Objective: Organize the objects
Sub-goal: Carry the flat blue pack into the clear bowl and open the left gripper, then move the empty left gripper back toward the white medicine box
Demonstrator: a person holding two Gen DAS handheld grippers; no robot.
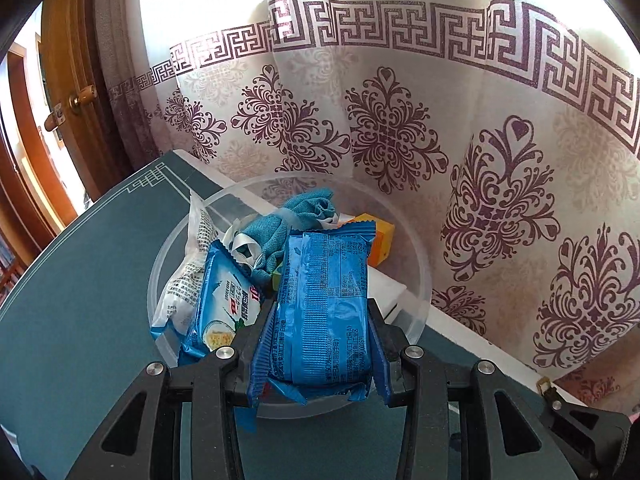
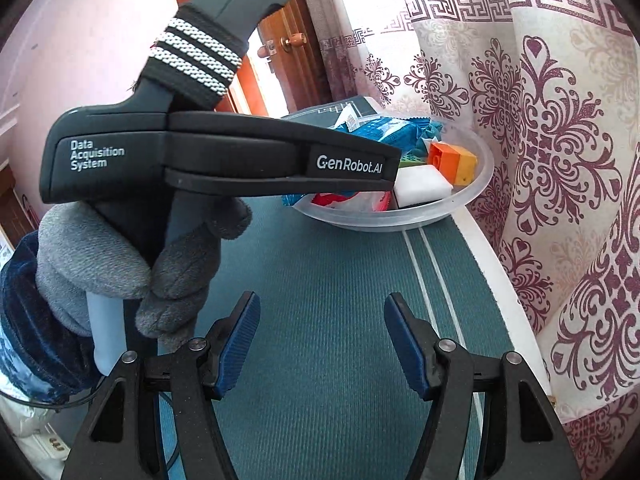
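Left gripper [image 1: 318, 320]: clamped on a blue biscuit packet [image 1: 320, 312], held over the clear plastic bowl [image 1: 416, 272].
Right gripper [image 2: 320, 344]: jaws apart, nothing between them, above the teal table mat [image 2: 320, 264].
Bowl contents: second blue packet [image 1: 224, 308], white printed pouch [image 1: 188, 264], teal cloth [image 1: 288, 224], orange block [image 1: 380, 240], white block [image 2: 424, 184].
Backdrop: patterned curtain [image 1: 440, 132] just beside the bowl.
Gloved hand [image 2: 120, 264]: wrapped around the left gripper's handle.

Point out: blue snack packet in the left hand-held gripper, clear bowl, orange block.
blue snack packet [image 1: 320, 300], left wrist view, wrapper back.
clear bowl [image 2: 476, 196], right wrist view, near rim.
orange block [image 2: 442, 156], right wrist view, side face.
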